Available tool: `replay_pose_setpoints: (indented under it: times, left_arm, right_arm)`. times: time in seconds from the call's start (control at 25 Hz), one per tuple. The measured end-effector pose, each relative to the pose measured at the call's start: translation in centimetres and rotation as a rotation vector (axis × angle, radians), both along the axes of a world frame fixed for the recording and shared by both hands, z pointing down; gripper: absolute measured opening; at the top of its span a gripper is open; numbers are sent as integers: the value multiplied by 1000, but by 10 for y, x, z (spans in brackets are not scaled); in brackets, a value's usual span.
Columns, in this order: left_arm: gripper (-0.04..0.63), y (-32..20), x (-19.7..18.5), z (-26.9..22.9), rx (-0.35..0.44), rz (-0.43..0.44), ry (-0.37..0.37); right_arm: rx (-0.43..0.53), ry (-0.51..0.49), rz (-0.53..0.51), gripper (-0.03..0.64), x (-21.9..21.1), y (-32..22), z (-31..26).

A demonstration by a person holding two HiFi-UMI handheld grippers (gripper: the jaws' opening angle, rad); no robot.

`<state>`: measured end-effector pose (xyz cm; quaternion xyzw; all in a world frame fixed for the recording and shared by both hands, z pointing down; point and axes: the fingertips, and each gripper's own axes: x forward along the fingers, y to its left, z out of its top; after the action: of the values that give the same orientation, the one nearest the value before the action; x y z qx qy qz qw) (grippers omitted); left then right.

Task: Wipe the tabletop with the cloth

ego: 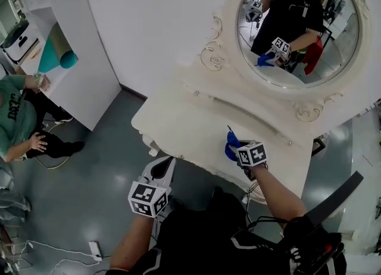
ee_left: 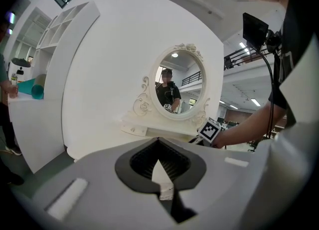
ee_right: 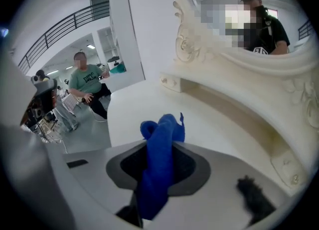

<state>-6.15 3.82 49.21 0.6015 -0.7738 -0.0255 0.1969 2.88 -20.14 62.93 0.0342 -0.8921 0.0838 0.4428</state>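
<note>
Our right tongs [ee_right: 158, 181] pinch the cloth [ee_right: 161, 137], tabletop [ee_right: 144, 102] just ahead beneath it; our left tongs [ee_left: 162, 181], closed and empty, sit farther off.

Black-clad wearer, marker-cubed grippers

A black short-sleeved top [ego: 205, 232] with thin white trim was worn, and black cables [ego: 262, 222] were run across one shoulder. The pale grey left gripper [ego: 162, 166] and the right gripper [ego: 234, 147] were each capped by a white cube printed with black square markers.
</note>
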Motion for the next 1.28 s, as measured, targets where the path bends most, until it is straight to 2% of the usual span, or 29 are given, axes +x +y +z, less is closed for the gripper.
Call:
replay_pose_setpoints:
  times: [0.32,0.48,0.6,0.72,1.0,1.28]
  left_arm:
    - [8,-11,8,-10,-33,-105,-18]
    - [8,-19,18,-7,-51,-165,-5]
    - [8,-21,21,-3,-68,-200,-3]
    - [8,-19,22,0,-77,-218,1]
    - [8,-24,20,-4,-65,-220,-9]
    - [8,-32,29,-4,-60,-196,-12]
  right_arm:
    - [59,16,5,104,-42,-90,8]
    - [73,73,-42,104,-54,-117,37]
    - [73,75,-43,104,-55,-121,48]
    - [46,71,-83,104,-49,-98,49]
    - [-29,106,-319,104,-13,4,49]
    - [-108,111,-493,104,22,90,48]
